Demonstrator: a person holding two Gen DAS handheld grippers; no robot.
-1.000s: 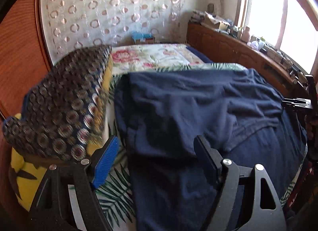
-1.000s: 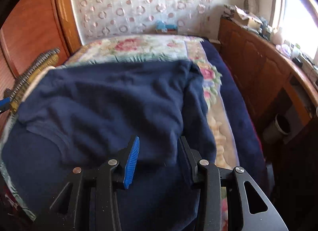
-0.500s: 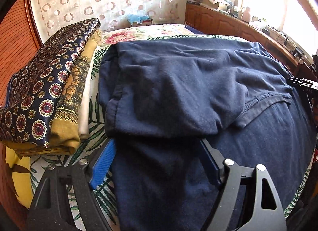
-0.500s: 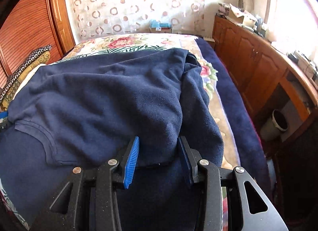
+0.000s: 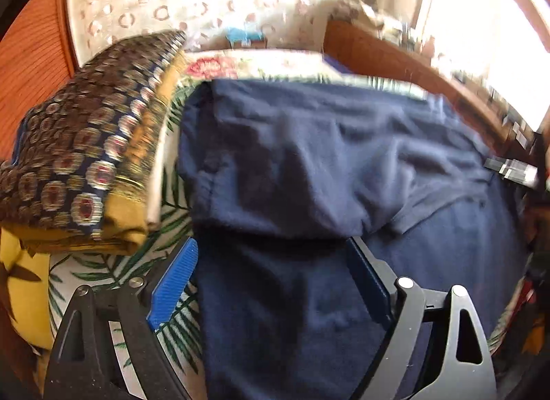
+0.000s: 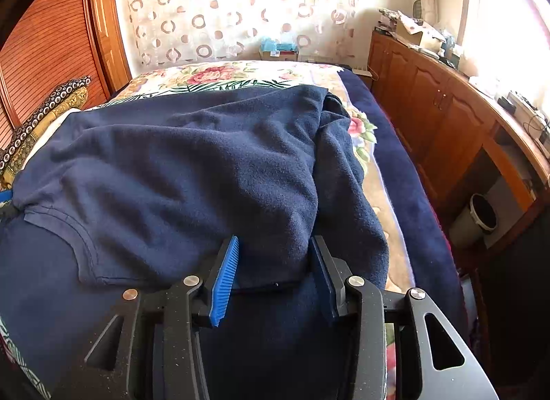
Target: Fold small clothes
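Laying navy shirt (image 6: 192, 166) folded on bed (image 6: 364, 159). Left gripper (image 5: 271, 283) wide, jaws just opening, hem released. Right gripper (image 6: 275, 273) narrow, maybe pinching hem. Risk: 5 o'clock corner drags, fold skews.

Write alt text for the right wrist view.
A dark navy fleece garment, its top part folded over, covers a floral-sheeted bed. The right gripper has a bunch of the folded edge between its fingers. Wooden cabinets line the right wall, and folded patterned cloths lie at the bed's left edge.
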